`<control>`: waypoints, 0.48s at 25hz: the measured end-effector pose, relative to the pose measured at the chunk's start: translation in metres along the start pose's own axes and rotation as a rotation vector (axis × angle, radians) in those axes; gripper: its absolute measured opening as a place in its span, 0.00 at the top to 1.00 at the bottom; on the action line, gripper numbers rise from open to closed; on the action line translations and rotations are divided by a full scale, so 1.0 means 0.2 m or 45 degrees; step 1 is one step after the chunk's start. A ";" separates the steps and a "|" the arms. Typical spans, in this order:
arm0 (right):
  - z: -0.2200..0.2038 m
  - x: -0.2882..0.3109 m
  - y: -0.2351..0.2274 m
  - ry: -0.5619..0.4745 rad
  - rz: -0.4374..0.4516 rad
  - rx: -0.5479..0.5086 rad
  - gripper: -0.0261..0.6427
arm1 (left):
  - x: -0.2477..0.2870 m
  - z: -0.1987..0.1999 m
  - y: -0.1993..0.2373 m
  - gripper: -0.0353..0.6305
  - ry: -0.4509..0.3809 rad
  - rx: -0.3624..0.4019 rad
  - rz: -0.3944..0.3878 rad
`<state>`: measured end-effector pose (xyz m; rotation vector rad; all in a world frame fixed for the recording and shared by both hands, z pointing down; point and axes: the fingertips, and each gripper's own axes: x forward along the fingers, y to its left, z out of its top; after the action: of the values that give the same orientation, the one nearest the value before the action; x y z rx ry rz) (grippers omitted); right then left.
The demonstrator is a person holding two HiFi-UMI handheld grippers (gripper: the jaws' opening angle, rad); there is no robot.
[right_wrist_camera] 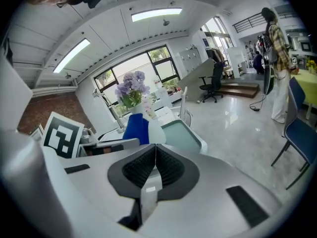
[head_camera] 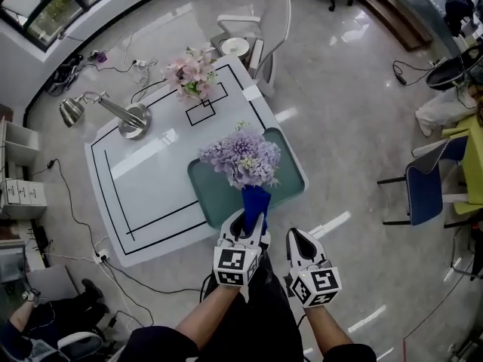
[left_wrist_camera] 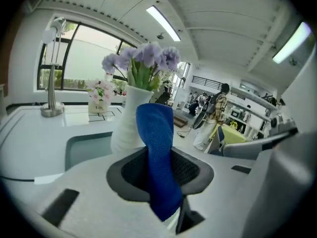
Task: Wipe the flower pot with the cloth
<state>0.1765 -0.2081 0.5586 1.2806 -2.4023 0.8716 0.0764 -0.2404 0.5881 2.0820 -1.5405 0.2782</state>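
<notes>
1. left gripper (left_wrist_camera: 159,168) clenched on limp cloth (left_wrist_camera: 156,133); right gripper (right_wrist_camera: 155,157) pressed closed, empty.
2. flower pot (left_wrist_camera: 127,128) stood on teal tray (head_camera: 207,191), just behind cloth.
3. pot likely slick, top-heavy (tall flowers (left_wrist_camera: 143,58)); best steadied low on body.

L gripper (head_camera: 247,223) clamped, R gripper (head_camera: 294,237) closed

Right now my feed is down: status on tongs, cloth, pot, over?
Left tongs shut on blue cloth. Right tongs shut, empty. Cloth held before white flower pot, contact unclear. Nothing blocking.
</notes>
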 end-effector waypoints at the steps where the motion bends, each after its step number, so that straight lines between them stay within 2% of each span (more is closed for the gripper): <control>1: 0.00 0.01 0.03 -0.003 0.019 -0.010 0.95 | -0.06 0.00 0.03 0.77 -0.007 0.029 0.014; 5: 0.00 0.04 0.20 -0.013 0.092 -0.067 0.95 | -0.29 -0.04 0.14 0.77 -0.010 0.096 0.073; 12: -0.11 0.00 0.52 0.030 0.207 -0.166 0.95 | -0.69 -0.10 0.31 0.77 -0.054 0.077 0.197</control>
<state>0.0913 -0.1498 0.5368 1.0343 -2.5259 0.7528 -0.0237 -0.1287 0.5602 2.0291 -1.7419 0.3430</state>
